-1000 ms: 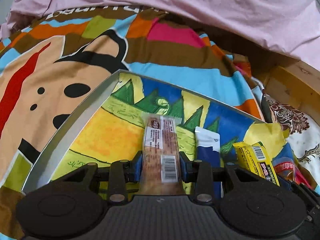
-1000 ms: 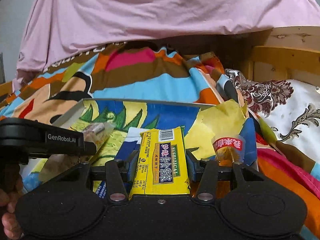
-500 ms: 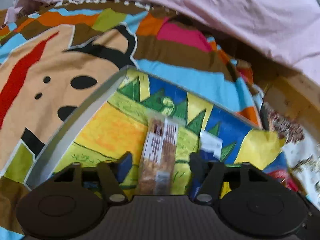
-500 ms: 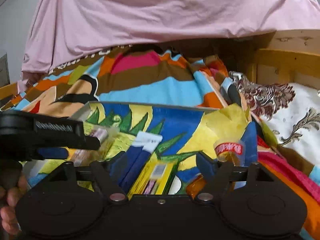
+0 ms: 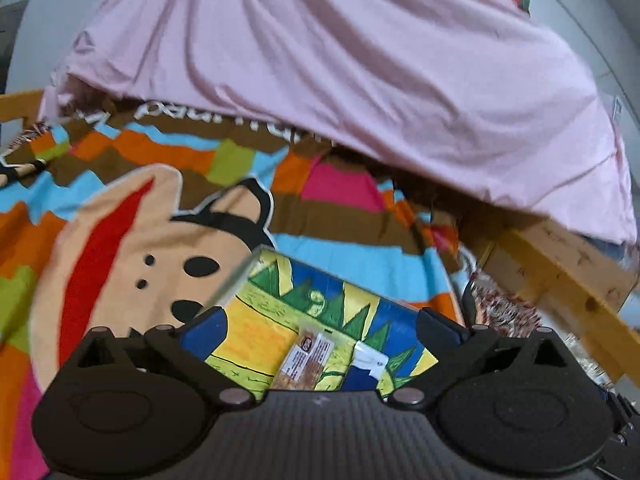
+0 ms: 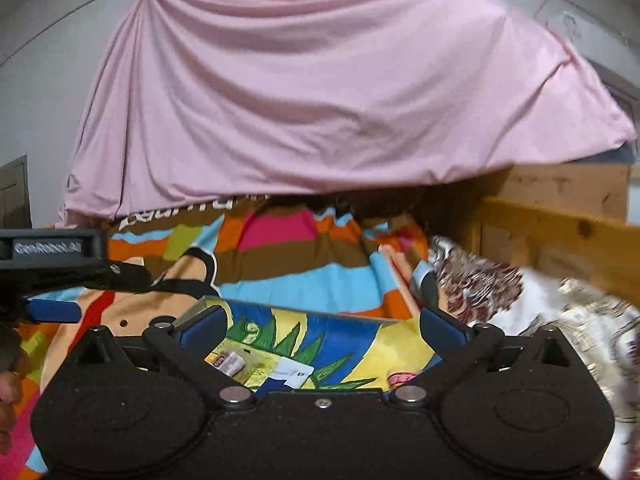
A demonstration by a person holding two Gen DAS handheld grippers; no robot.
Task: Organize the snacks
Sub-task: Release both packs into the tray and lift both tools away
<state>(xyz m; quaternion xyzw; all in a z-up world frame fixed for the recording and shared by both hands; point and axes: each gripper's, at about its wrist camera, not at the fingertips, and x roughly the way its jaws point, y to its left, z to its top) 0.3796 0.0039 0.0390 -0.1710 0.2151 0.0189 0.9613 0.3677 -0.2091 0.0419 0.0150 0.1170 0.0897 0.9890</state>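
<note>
A shallow box with a painted yellow, blue and green floor lies on the bed; its rim also shows in the right wrist view. A brown snack bar and a blue-and-white packet lie in it. In the right wrist view the brown bar, the blue-and-white packet and a red-labelled snack lie in the box. My left gripper is open and empty above the box. My right gripper is open and empty. The yellow packet is hidden.
A colourful cartoon blanket covers the bed. A pink sheet hangs behind it. A wooden bed frame stands at the right, with a patterned pillow beside it. The left gripper's body is at the left.
Both grippers opened and let go: the left released the brown bar, the right the yellow packet. Both then rose and drew back from the box.
</note>
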